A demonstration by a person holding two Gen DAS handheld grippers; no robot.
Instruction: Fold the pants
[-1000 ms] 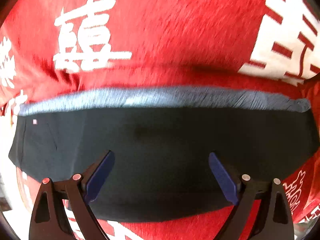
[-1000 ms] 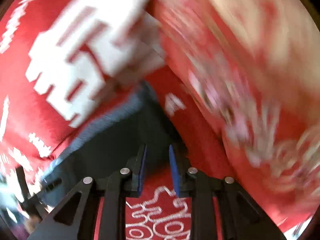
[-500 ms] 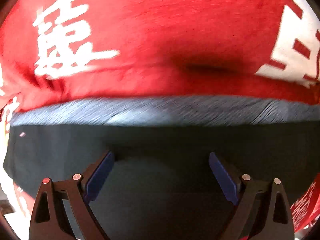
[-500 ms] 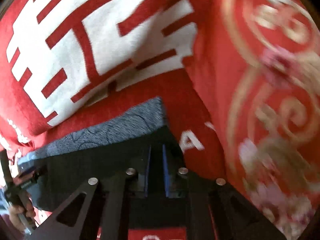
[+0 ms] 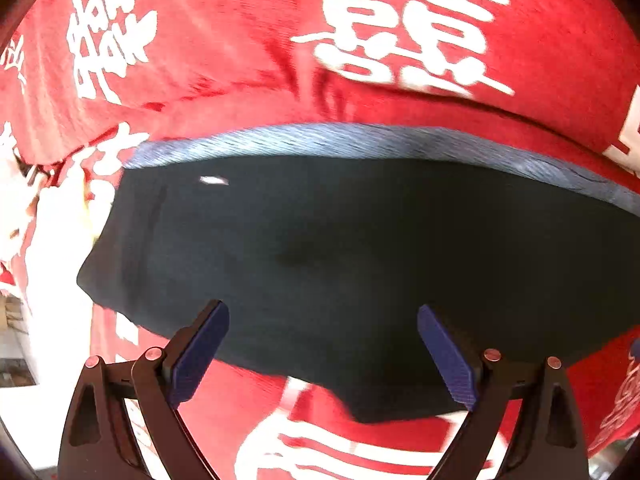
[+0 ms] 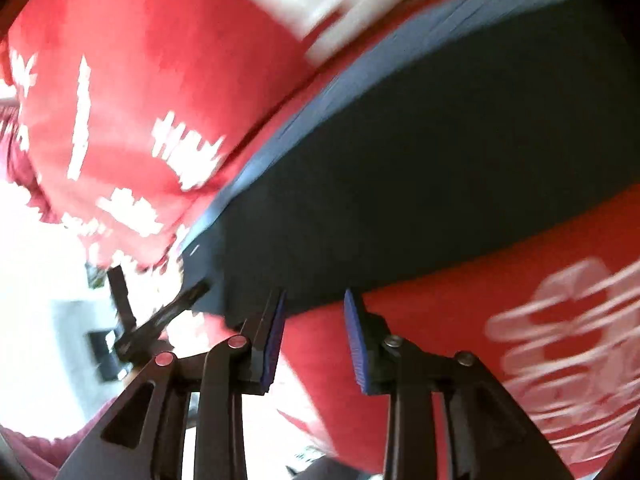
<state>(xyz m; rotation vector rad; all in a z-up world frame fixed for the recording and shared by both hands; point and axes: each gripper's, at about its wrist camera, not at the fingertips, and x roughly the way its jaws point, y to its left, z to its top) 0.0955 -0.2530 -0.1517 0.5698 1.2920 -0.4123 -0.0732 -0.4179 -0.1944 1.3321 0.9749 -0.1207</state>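
Note:
Dark navy pants [image 5: 360, 248] lie folded flat on a red blanket, with their blue-grey waistband [image 5: 360, 140] along the far edge. My left gripper [image 5: 322, 340] hovers wide open over the pants' near edge, with only cloth far below its blue pads [image 5: 200, 344]. In the right wrist view the pants [image 6: 440, 168] stretch away to the upper right. My right gripper [image 6: 314, 320] sits just short of their near edge. Its jaws are opening and nothing lies between them. A black gripper part [image 6: 160, 316] shows at the pants' left end.
The red blanket [image 5: 240, 40] with large white characters covers the whole surface. Its left edge drops off to a bright white floor area [image 6: 36, 280]. A dark red sleeve [image 6: 28, 456] shows at the lower left of the right wrist view.
The right gripper was shut on the pants' corner, then let go and swung back toward the near edge. The left gripper slid left along the pants, still open; their left end now shows.

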